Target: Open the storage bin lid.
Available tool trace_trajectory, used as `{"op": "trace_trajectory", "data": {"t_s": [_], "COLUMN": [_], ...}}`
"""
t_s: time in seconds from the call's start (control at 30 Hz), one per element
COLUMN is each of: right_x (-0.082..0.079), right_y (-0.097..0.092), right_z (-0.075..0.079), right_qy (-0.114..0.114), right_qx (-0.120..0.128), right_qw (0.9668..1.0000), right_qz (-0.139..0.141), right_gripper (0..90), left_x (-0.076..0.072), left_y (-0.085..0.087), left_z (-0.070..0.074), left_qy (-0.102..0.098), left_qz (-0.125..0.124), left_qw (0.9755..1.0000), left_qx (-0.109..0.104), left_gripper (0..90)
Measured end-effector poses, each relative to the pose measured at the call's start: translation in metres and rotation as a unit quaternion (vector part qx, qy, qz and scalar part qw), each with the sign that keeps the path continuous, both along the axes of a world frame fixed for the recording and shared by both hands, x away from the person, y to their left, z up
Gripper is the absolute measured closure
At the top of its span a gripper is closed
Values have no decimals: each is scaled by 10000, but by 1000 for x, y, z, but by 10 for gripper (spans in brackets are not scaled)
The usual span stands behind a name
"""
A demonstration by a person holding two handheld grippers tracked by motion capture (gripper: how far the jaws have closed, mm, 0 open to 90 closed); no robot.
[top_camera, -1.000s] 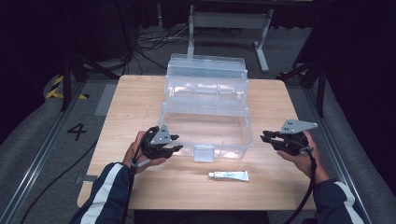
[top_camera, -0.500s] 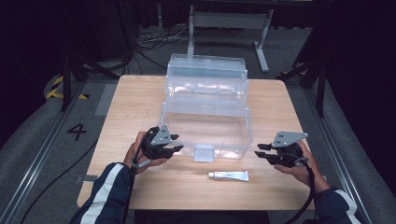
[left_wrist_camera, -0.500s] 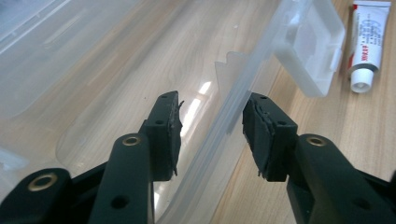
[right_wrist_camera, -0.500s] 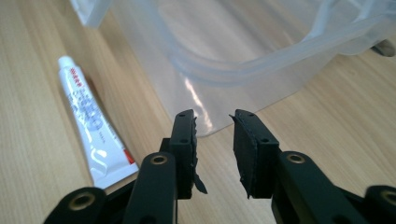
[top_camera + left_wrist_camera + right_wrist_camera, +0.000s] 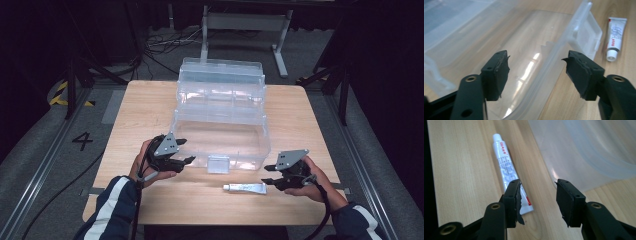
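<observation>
Nearest the person, a small white tube (image 5: 244, 188) lies flat on the wooden surface (image 5: 150, 107), just in front of the clear plastic box (image 5: 220, 135), cap end pointing toward the left side. It looks light and soft-walled, the sort of thing that dents if squeezed hard and may skid on the smooth wood, so I'd judge the best hold is across the middle of its body, pads on the two long sides, with a gentle pinch.

The right claw (image 5: 267, 175) sits low just beside the tube's flat tail end, held level, hand wrapped round its body, forearm coming in from the bottom right. Its jaws have just been opening and stand about half wide; in the right gripper view one pad overlaps the tube's (image 5: 510, 177) tail but nothing is between the jaws yet.

Over on the other side, the left claw (image 5: 185, 151) hovers at the box's near left corner, tilted toward it. Its jaws have just been opening too and stand wide; in the left gripper view they straddle the box's thin front wall (image 5: 549, 72) without pressing on it.

The box is stiff but thin and see-through, lid thrown back toward the far edge, latch (image 5: 218, 164) hanging at the front.
</observation>
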State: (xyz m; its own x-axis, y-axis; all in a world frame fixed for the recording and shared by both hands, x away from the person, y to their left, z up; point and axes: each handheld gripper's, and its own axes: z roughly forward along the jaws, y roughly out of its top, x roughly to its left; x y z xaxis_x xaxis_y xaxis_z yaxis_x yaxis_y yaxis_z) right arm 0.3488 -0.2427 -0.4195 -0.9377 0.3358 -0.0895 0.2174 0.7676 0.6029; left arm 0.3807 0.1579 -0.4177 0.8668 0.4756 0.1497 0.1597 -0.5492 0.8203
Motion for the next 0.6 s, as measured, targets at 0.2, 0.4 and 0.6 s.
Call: {"op": "trace_trajectory", "data": {"t_s": [0.2,0.4,0.6], "right_x": [-3,-3,0], "right_y": [21,35,47], "right_z": [-9,-16,-21], "right_qy": [127,228,295], "right_qx": [-228,-364,-491], "right_qw": [9991,9978,9961], "right_qz": [338,512,670], "right_gripper": [520,517,518], "left_x": [-8,-14,-21], "left_y": [12,22,35], "left_z": [7,10,6], "left_qy": [-125,-188,-126], "left_qz": [188,407,540], "left_qw": [9997,9990,9984], "left_qx": [-27,15,133], "left_gripper": [253,225,219]}}
